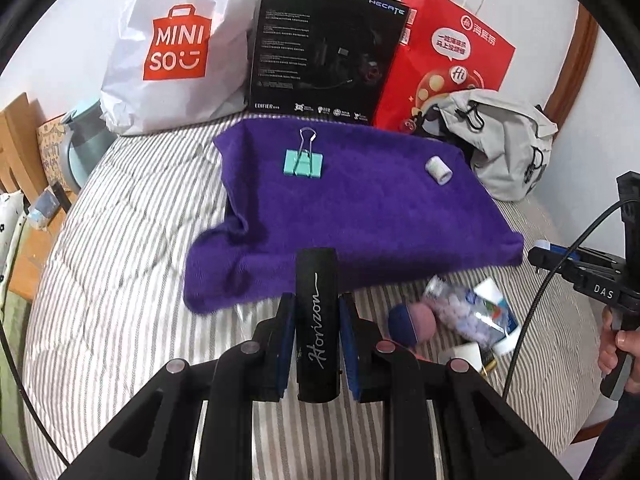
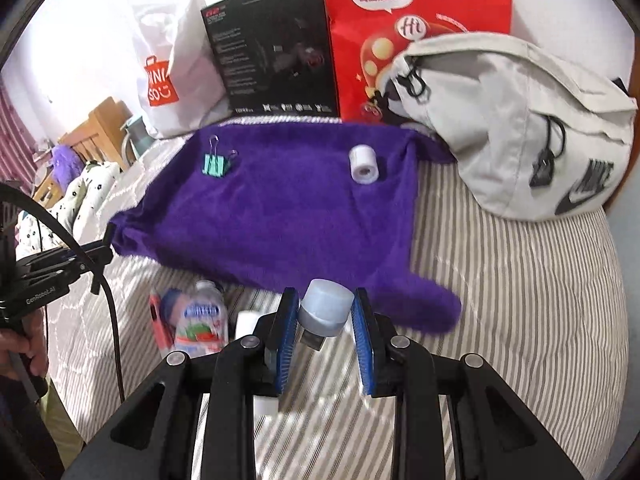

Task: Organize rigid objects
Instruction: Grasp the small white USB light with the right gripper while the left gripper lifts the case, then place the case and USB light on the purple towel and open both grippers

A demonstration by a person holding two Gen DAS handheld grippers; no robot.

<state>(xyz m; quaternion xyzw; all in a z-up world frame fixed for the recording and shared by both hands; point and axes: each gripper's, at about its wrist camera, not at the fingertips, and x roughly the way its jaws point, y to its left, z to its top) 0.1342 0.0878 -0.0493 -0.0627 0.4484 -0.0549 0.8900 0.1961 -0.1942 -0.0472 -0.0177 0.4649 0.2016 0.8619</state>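
Left wrist view: left tongs [image 1: 318,344] clamped on a black cylinder [image 1: 318,320] lettered "Horizon", held lengthwise between the blue pads, above the striped bed [image 1: 120,240] at the near edge of the purple towel [image 1: 360,216]. On the towel: a teal binder clip [image 1: 303,162] toward the far left, a white tape roll [image 1: 438,169] toward the far right, well apart. Off the towel, near right on the bed, a loose heap: a pink-and-blue ball [image 1: 412,324] and a clear bag of small white pieces [image 1: 468,316]. The right tongs [image 1: 538,254] enter from the right edge, something pale at their tip.

Right wrist view: right tongs [image 2: 326,320] grip a small grey-white capped plug [image 2: 326,310], a metal connector showing beneath it, just short of the towel's near edge. Clip and tape roll lie in the same far corners. A white bottle [image 2: 202,316] and other bits sit on the bed, near left.

Judgement: carry stage, both tongs loaded, items being moved from heap to towel. Next calls for lowering each piece onto bare towel, clear of clip and roll, then releasing; the cylinder may roll on the pile.
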